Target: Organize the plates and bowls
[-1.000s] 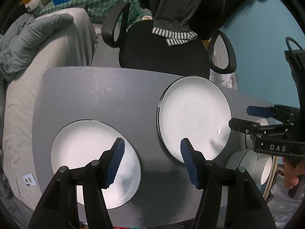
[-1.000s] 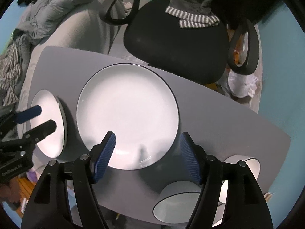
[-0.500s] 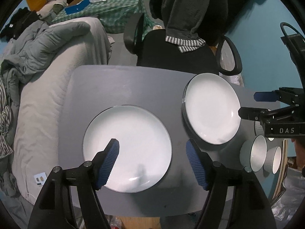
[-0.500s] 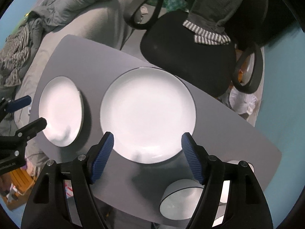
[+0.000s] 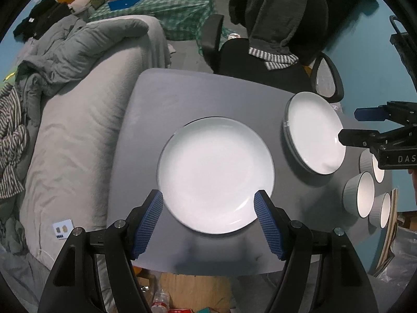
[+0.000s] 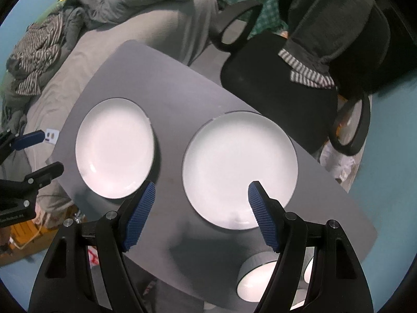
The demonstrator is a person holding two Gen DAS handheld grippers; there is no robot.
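Observation:
Two white plates lie on a grey table (image 5: 187, 96). In the left wrist view the left plate (image 5: 216, 174) lies just beyond my open, empty left gripper (image 5: 209, 221). The right plate (image 5: 315, 133) is at the right, apparently on top of another plate. Three white bowls (image 5: 361, 194) stand at the table's right edge. In the right wrist view my open, empty right gripper (image 6: 199, 214) hovers above the table's near side, between the left plate (image 6: 114, 147) and the right plate (image 6: 239, 169). One bowl (image 6: 256, 277) is under the right finger.
A black office chair (image 5: 263, 60) with dark clothes stands behind the table. A grey sofa with blankets (image 5: 78, 99) is on the left. The table's front edge (image 5: 208, 268) is below my left gripper, with clutter on the floor under it.
Both grippers have risen and drawn back from the table, so more of the table and room shows. The left gripper now centres on the left plate. Plates and bowls have not moved.

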